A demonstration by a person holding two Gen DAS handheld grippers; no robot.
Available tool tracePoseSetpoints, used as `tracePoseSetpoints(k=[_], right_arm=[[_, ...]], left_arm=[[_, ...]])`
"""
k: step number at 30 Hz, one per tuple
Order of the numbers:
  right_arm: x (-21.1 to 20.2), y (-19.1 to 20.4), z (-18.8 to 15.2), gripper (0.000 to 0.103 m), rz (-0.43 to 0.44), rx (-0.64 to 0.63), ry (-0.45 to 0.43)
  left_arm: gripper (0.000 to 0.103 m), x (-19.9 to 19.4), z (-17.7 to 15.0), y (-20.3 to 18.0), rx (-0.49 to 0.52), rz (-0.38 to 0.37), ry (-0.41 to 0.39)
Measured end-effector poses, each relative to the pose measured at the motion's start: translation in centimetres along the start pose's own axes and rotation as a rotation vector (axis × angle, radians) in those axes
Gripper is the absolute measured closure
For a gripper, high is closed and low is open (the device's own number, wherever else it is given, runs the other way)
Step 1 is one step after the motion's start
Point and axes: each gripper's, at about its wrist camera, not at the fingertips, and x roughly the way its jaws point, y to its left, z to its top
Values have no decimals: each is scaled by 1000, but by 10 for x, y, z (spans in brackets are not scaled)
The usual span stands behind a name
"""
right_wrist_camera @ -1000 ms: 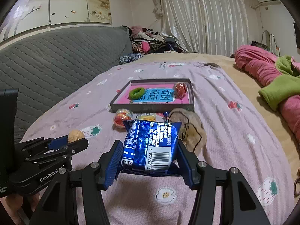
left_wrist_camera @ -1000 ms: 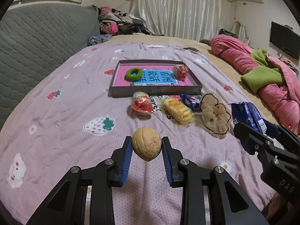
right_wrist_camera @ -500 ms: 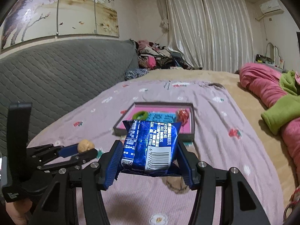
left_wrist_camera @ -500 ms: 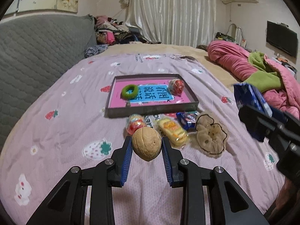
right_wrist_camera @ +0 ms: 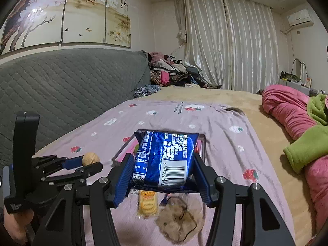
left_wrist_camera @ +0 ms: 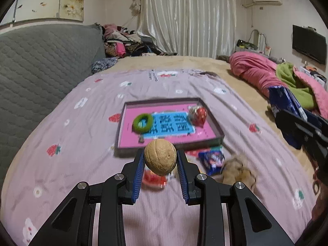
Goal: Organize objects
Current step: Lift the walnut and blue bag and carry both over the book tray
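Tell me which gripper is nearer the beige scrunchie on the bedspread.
Probably right. The right gripper, holding the blue packet, hangs almost directly above the scrunchie. The left gripper, holding the walnut, is off to the scrunchie's left.

Ring (left_wrist_camera: 142, 123) in tray (left_wrist_camera: 216, 127); packets (left_wrist_camera: 212, 159) before tray.

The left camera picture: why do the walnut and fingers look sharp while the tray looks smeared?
Left wrist view: the tan walnut rides with the camera, so it stays crisp; the pink-lined tray blurs, apparently from motion. Right wrist view: glare on the shiny blue packet.
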Motion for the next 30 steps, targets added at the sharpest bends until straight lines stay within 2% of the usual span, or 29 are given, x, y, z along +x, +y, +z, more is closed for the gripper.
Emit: tracePoseSetpoints(k=[15,24,30], right_arm=[[33,-18,33,46,-21,-65,-18],[43,-31,47,46,-35,-46,-56],[58,-38,56,46,-52,-17,-55]], left_arm=[[71,41,69,-2,14,-15,-41],[71,59,106,4,22,-43,-97],[71,83,118,-1,67,-66,-94]])
